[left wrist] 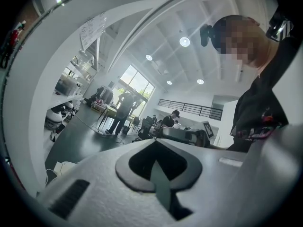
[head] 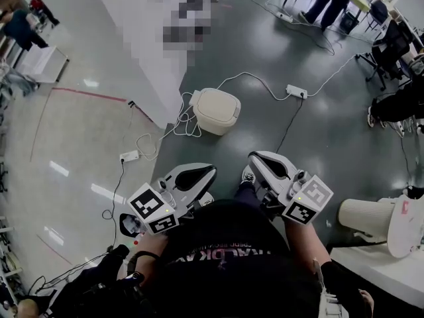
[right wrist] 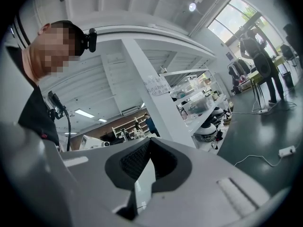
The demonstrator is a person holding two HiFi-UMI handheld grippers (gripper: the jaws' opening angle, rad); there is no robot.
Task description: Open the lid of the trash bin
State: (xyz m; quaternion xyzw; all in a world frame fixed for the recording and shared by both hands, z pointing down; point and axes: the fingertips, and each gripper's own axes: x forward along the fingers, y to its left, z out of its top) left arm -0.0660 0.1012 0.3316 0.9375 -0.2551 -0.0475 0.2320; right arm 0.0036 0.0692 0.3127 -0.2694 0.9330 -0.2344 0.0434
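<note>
A cream trash bin (head: 216, 110) stands on the dark floor ahead of me, next to the corner of a white wall, and its lid is down. Both grippers are held close to my body, well short of the bin, and point level. The left gripper (head: 207, 171) is at lower centre-left and the right gripper (head: 256, 158) at centre-right. In the left gripper view the left gripper (left wrist: 155, 150) has its jaws together with nothing between them. The right gripper view shows the right gripper (right wrist: 148, 144) likewise shut and empty. The bin does not show clearly in either gripper view.
White cables run over the floor around the bin to a power strip (head: 296, 91) behind it and another power strip (head: 129, 156) at the left. A cream ribbed cylinder (head: 363, 217) lies at the right beside a white table (head: 377, 264). People and chairs are at the far right.
</note>
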